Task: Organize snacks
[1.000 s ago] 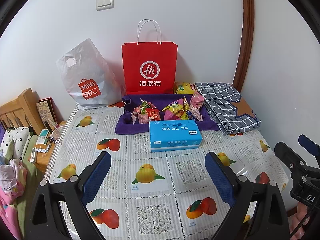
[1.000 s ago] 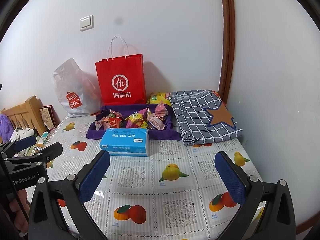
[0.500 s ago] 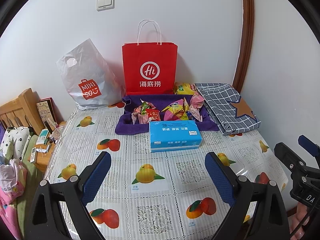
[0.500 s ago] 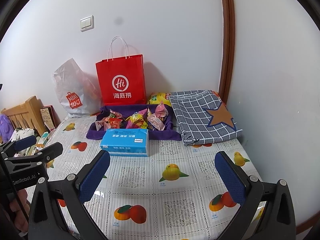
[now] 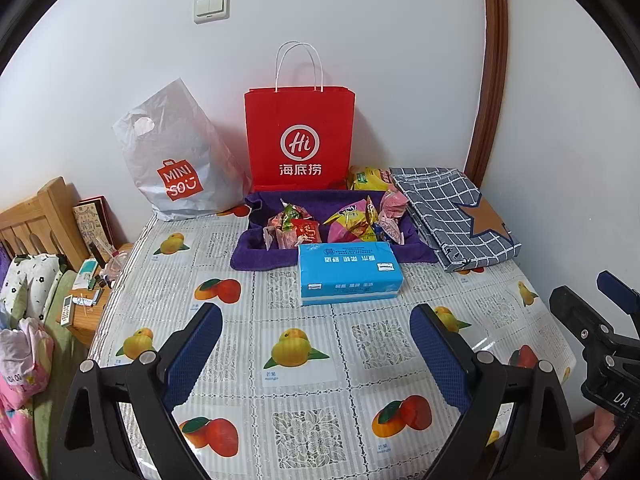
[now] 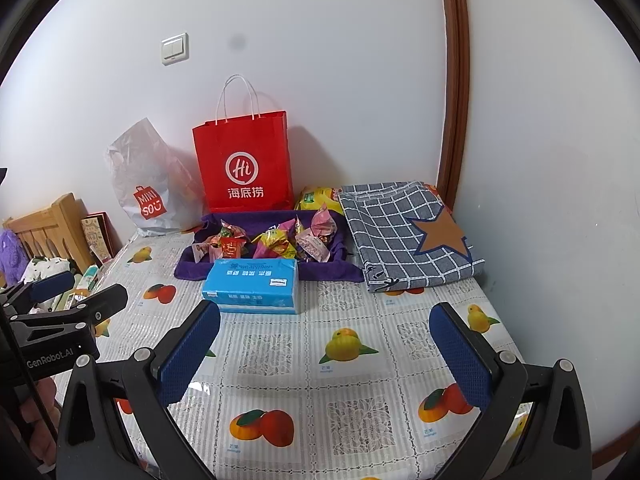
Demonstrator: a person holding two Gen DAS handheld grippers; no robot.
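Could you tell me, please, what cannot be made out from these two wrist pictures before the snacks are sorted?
- Contents of the red bag and the Miniso bag: hidden by their own walls, both views.
- Yellow packet: mostly hidden behind the purple tray and checked cloth.
- Snacks at the tray's front: cut off by the tissue pack.
- Snack labels: too small to read.

Two bags (image 5: 300, 140), one tissue pack (image 5: 349, 272), one purple tray (image 5: 256, 258), one checked cloth (image 5: 452, 216).
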